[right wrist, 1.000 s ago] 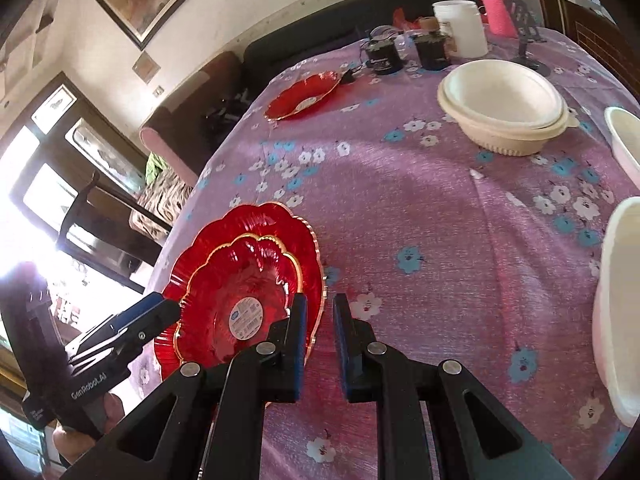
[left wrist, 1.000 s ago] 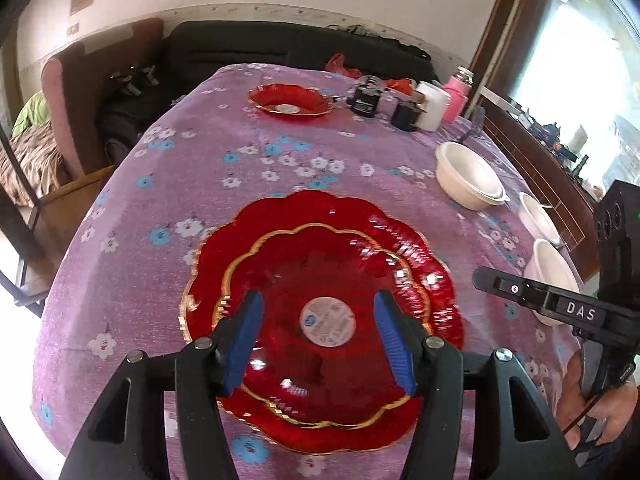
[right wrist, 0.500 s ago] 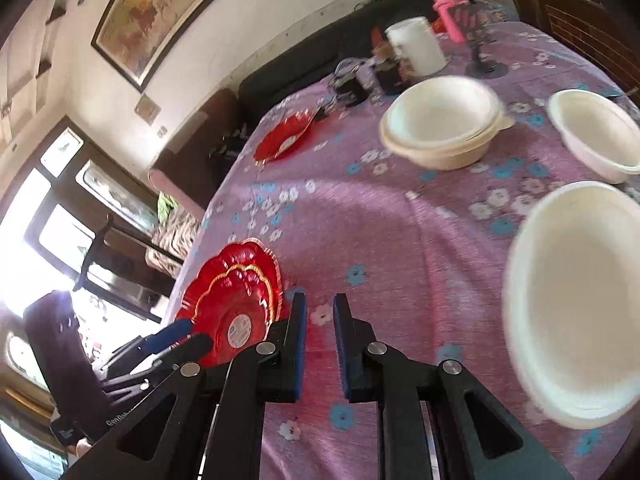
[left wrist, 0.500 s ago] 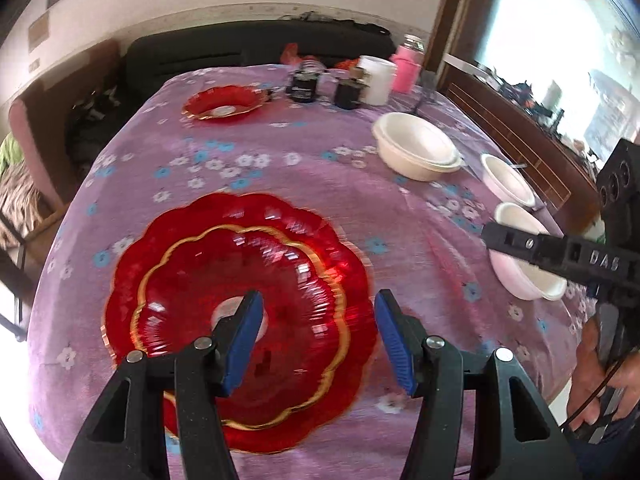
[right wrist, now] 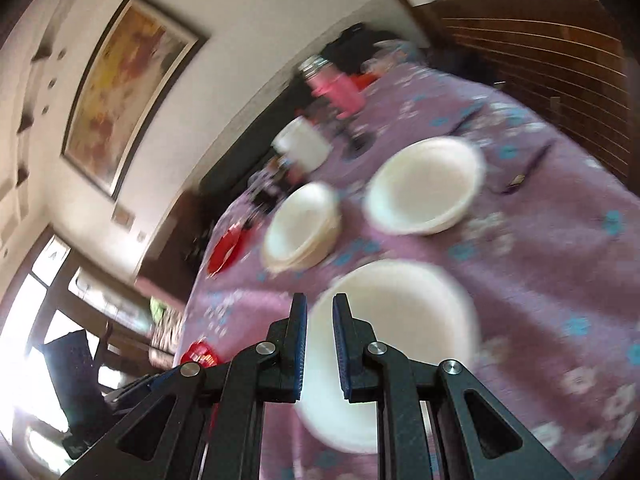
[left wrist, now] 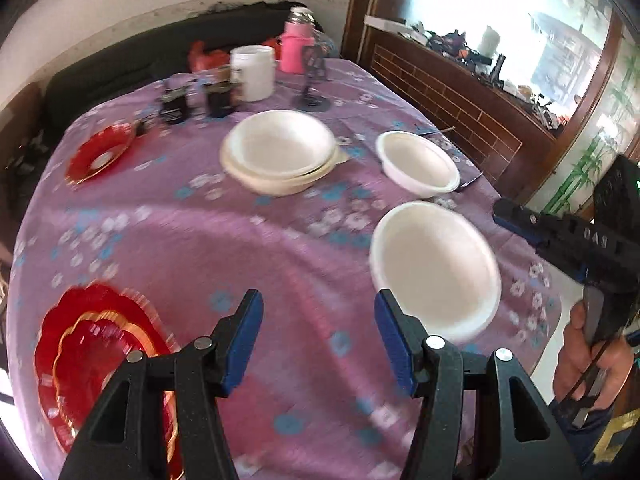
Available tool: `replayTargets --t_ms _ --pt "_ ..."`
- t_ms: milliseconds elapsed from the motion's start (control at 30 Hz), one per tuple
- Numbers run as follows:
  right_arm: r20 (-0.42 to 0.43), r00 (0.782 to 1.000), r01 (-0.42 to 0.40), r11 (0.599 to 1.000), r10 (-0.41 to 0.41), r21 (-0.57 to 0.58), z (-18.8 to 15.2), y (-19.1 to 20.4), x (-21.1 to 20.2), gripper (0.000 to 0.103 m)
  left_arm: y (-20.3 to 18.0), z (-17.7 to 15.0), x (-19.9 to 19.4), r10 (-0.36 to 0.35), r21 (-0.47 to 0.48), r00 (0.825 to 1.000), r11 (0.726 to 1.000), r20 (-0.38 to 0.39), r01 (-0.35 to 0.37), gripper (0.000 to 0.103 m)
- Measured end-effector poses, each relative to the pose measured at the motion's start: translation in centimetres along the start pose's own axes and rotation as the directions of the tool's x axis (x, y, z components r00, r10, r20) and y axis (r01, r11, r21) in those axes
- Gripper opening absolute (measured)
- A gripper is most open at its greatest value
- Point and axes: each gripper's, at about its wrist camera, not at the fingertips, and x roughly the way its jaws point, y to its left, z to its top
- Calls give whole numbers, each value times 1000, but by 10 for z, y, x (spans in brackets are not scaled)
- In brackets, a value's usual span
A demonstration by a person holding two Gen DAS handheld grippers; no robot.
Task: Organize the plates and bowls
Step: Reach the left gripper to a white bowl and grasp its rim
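Hovering with nearly closed, empty jaws, the right gripper (right wrist: 320, 312) sits nearest the white bowl (right wrist: 400, 320) just ahead, while the left gripper (left wrist: 318, 312) hangs half-open and empty beside it.

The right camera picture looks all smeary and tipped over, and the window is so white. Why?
Right wrist view: tilted and motion-blurred, so the near white bowl and the pink bottle smear; the window at lower left is glared white. Left wrist view: the red plates streak; the round lens bends the table.

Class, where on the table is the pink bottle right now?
In the left wrist view the pink bottle stands at the table's far edge, just right of the white cylindrical jar.
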Motion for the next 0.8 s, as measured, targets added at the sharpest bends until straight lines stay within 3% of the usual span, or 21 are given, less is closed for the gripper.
replayTargets --t_ms 267,400,433,533,800 --pt "26 999 36 993 -39 114 38 -56 -4 14 -33 79 51 -7 16 999 1000 -35 7 57" --pt "1 1000 24 985 -24 168 53 -76 10 15 -40 112 86 -47 -9 996 999 -71 47 57" --pt "-6 1000 25 982 -25 186 56 -81 15 19 -41 120 98 -59 -16 994 998 -88 58 57" --pt "-22 999 37 978 -33 206 61 -91 27 25 -41 137 122 -71 -40 991 997 -112 67 57" --pt "-47 998 56 970 -46 237 70 -106 48 25 -50 172 180 -92 -50 983 995 -160 85 57"
